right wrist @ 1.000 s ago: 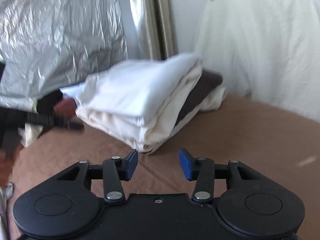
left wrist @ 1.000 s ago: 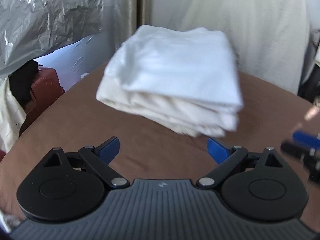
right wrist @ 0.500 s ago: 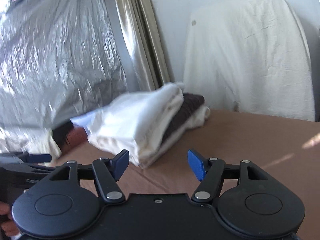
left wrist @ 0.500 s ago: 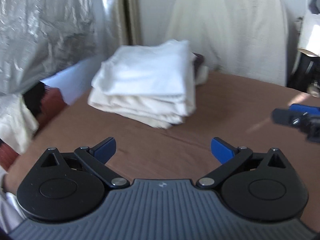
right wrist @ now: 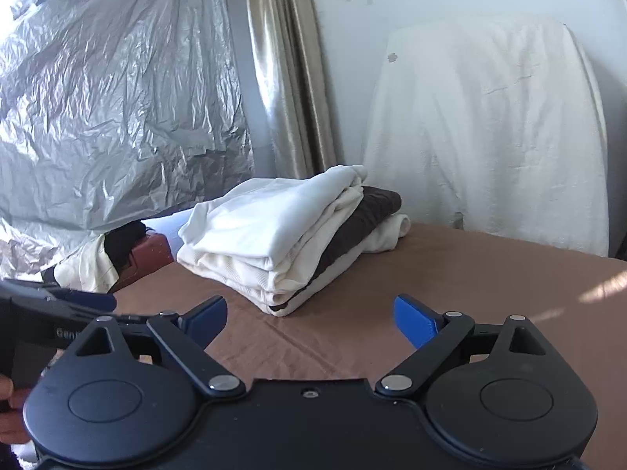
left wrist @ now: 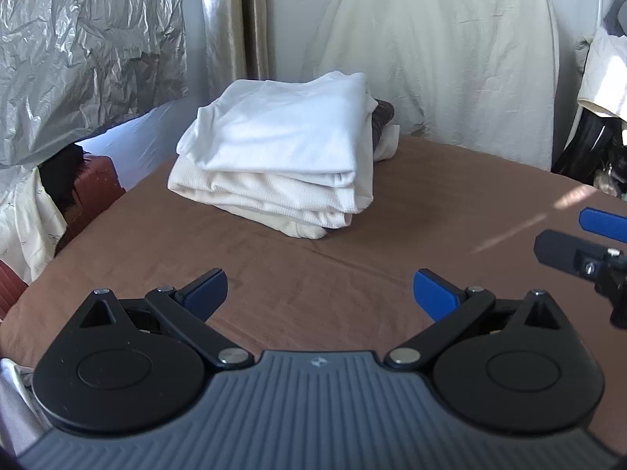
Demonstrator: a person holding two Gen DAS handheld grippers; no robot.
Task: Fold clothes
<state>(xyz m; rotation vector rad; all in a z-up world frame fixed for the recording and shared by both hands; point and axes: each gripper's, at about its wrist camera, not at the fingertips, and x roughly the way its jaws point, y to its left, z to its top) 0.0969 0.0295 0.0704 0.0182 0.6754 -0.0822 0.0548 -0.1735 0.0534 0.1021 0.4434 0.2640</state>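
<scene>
A stack of folded clothes [left wrist: 282,152] rests on the brown table cover [left wrist: 313,266]: a white garment on top, cream ones under it and a dark brown layer [right wrist: 364,223] showing from the right wrist view, where the stack [right wrist: 282,235] lies ahead and left. My left gripper [left wrist: 319,293] is open, empty, well short of the stack. My right gripper [right wrist: 309,315] is open too, holding nothing, above the cover. The right gripper's blue tip [left wrist: 603,221] shows at the left wrist view's right edge; the left gripper [right wrist: 58,305] shows at the right wrist view's left edge.
A cream-draped chair back [right wrist: 490,137] stands behind the table. Crinkled silver plastic sheeting [left wrist: 78,47] and a curtain [right wrist: 286,78] fill the left. A reddish-brown case [left wrist: 94,184] sits beyond the table's left edge. A hand [right wrist: 11,411] grips the left tool.
Both grippers have pulled back from the stack and risen; the stack now looks smaller and farther. The right gripper's fingers have spread wider. The stack lies still.
</scene>
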